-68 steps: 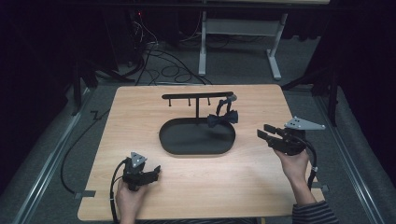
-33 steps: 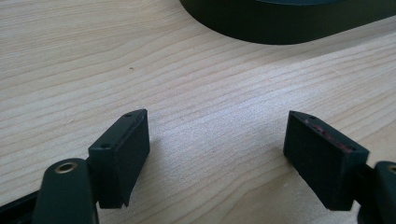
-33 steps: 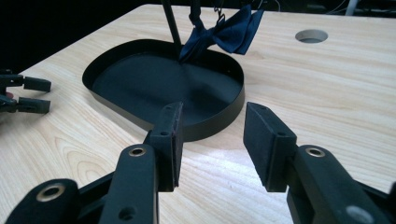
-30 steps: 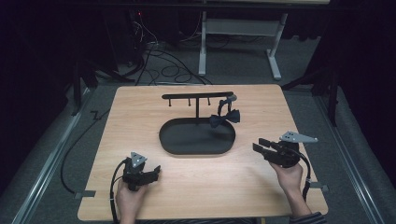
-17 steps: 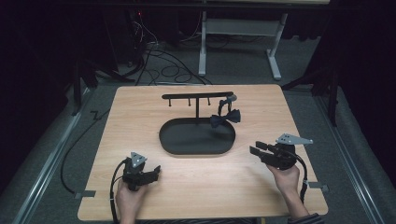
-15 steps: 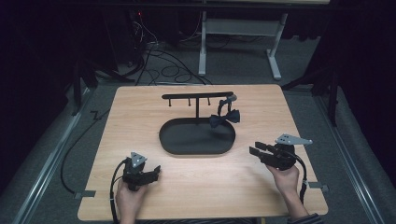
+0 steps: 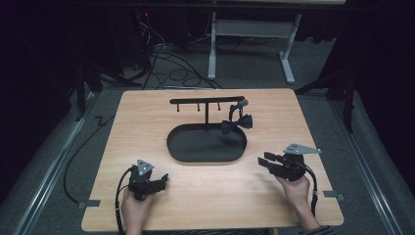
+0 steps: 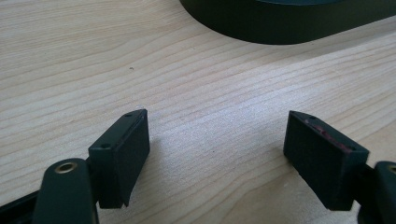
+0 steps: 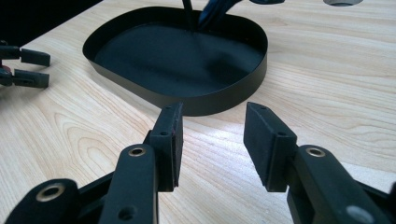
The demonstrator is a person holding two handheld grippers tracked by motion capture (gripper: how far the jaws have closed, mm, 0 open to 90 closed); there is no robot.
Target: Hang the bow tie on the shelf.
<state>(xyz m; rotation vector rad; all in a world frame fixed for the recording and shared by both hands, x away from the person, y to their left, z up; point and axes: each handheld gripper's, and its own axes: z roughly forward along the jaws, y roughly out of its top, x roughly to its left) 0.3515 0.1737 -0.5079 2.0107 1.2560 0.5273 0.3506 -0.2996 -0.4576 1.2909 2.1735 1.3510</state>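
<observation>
Table [image 7: 147,127]: light wood-grain top, rectangular, on grey carpet; cables lay on the floor beyond its far edge.
Tray [image 7: 205,147]: black, oval, low-walled, at the middle of the table; its inside lay bare apart from the stand's post. Also seen just ahead of the right tool in the right gripper view [image 9: 233,93], and as a dark curved wall at the top of the left gripper view [image 8: 289,28].
Stand [image 7: 205,101]: black T-shaped rack, its upright post rising from the far part of the tray, the crossbar level with short pegs hanging under it.
Bow tie [image 7: 236,123]: black, hung from the right end of the crossbar by its strap, the bow over the tray's far right rim; whether it touched the rim could not be told.
Left tool [image 7: 161,180]: held in the person's left hand [image 7: 134,208] at the near left of the table, pointed toward the tray, well apart from it. In the left gripper view [image 8: 215,158] its jaws stood wide apart over bare wood, nothing between them.
Right tool [image 7: 264,161]: held in the person's right hand [image 7: 296,188] at the near right of the table, near the tray's right end, not touching it. In the right gripper view [image 9: 212,140] its jaws stood partly apart, nothing between them, aimed at the tray wall.
Bow tie to tools: well apart from both.
</observation>
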